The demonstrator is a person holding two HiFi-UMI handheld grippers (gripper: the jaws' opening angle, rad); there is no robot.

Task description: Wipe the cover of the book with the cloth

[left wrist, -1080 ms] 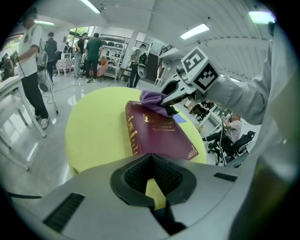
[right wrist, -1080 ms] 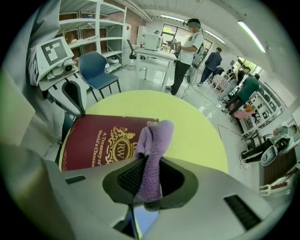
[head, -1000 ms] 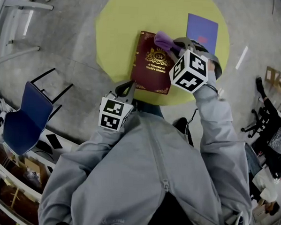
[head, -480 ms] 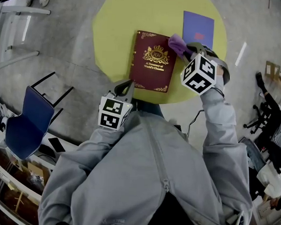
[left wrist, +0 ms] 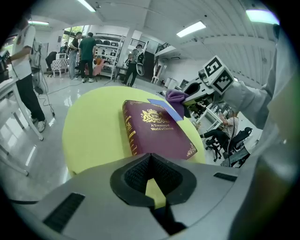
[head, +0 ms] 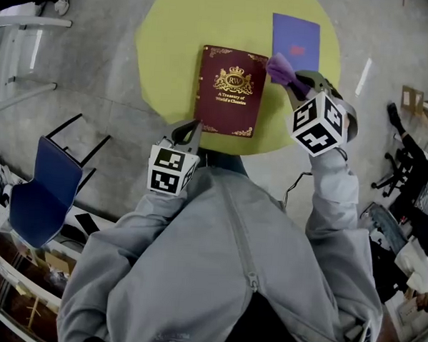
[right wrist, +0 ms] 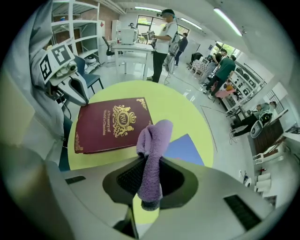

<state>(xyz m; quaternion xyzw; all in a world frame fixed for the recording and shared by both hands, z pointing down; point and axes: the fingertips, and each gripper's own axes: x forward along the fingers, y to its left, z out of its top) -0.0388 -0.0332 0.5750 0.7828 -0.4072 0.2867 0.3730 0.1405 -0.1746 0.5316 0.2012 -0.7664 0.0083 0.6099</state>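
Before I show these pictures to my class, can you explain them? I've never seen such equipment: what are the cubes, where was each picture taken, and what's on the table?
No robot here: a person holds a hand-operated claw in each hand, and the patterned cubes are part of those claws. The top-down picture comes from a camera on the person's head. The other two come from cameras riding on each claw, looking along its jaws. On the round yellow table lie a dark red book with gold lettering and a blue booklet beside it. The right claw is shut on a purple cloth, held beside the book's right edge. The left claw is shut and empty, near the table's edge.
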